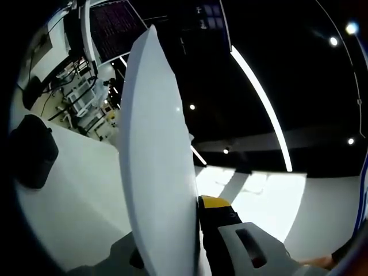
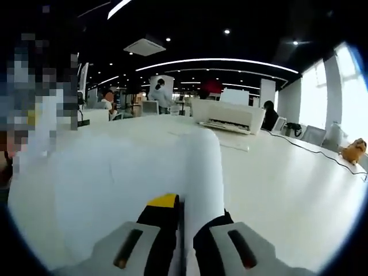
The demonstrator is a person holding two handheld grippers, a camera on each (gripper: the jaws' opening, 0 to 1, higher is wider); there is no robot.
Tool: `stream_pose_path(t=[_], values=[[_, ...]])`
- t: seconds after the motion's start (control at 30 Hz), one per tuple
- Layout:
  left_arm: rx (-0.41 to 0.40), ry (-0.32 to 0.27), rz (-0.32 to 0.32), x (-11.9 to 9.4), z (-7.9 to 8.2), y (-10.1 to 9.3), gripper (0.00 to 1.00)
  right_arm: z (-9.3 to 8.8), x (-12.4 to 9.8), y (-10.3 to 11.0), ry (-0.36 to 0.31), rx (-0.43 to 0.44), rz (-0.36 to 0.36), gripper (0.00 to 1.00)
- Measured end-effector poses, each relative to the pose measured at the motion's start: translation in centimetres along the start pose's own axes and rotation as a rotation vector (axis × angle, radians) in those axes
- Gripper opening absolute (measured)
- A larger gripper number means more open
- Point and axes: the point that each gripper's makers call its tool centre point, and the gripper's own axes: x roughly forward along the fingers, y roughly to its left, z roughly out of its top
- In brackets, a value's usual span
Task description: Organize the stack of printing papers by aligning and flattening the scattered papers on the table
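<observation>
Left gripper view shows 1 paper stack [image 1: 152, 161] pinched edge-on in the left gripper [image 1: 192, 241], while the right gripper [image 2: 183, 241] clamps that stack [image 2: 144, 167], 1 printer [image 2: 227, 117] beyond.

In the right gripper view we see the sheaf of papers [image 2: 144, 167] blocking the near middle, right ahead of the jaws. To its right the white worktop [image 2: 287, 195] lies open, with a cable [image 2: 313, 150] crossing far right. A printer [image 2: 227, 117] stands at the far middle. In the left gripper view we see a black object [image 1: 31, 150] on the left.
</observation>
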Motion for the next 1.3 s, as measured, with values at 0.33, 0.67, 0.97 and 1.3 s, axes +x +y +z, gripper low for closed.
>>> stream_pose_path(t=[0.33, 0.67, 0.97, 1.3], values=[[-0.001, 0.001, 0.0, 0.0, 0.0, -0.1, 0.07, 1.0, -0.4, 0.2, -0.053, -0.018, -0.006, 0.03], [-0.003, -0.001, 0.0, -0.1, 0.0, -0.2, 0.07, 1.1, -0.7, -0.7, -0.061, -0.008, -0.045, 0.02], [-0.003, -0.001, 0.001, 0.0, 0.0, -0.2, 0.07, 2.1, -1.4, -0.4, -0.116, -0.006, -0.04, 0.0], [-0.006, -0.004, 0.002, 0.0, 0.1, -0.1, 0.07, 3.1, -2.0, -0.6, -0.17, 0.001, -0.052, 0.0]])
